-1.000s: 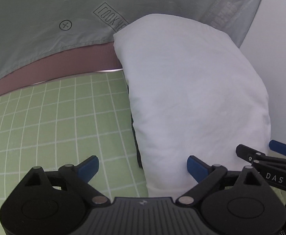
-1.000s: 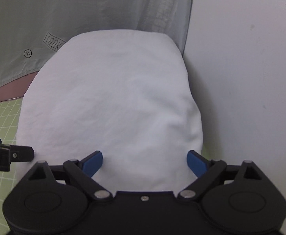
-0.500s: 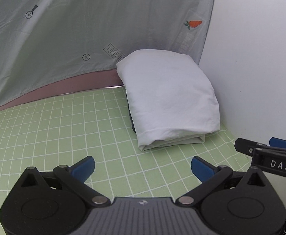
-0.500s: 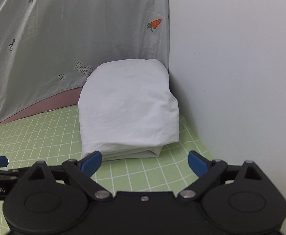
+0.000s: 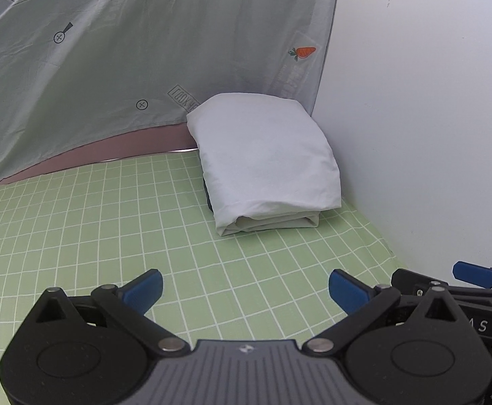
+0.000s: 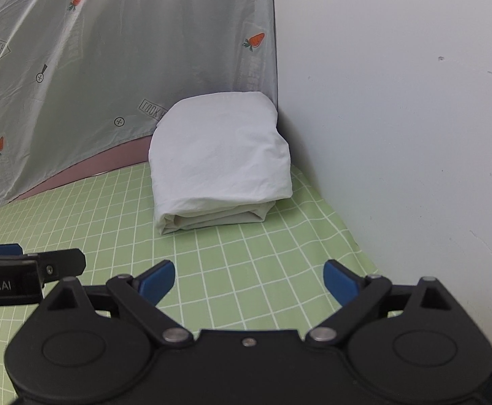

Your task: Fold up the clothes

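A folded white garment [image 5: 266,158] lies on the green checked sheet [image 5: 111,222] in the far corner, against the white wall; it also shows in the right wrist view [image 6: 219,162]. A dark item peeks out under its left edge. My left gripper [image 5: 244,292] is open and empty, well short of the garment. My right gripper [image 6: 249,280] is open and empty, also short of it. The right gripper's fingers [image 5: 472,275] show at the left view's right edge.
A grey sheet with carrot prints [image 5: 128,50] hangs behind the bed, above a pink strip [image 5: 77,158]. The white wall [image 5: 431,118] bounds the bed on the right. The left gripper's finger [image 6: 43,263] shows in the right wrist view.
Both grippers have drawn back from the folded garment, which now lies farther off and whole in view. Both stay open.
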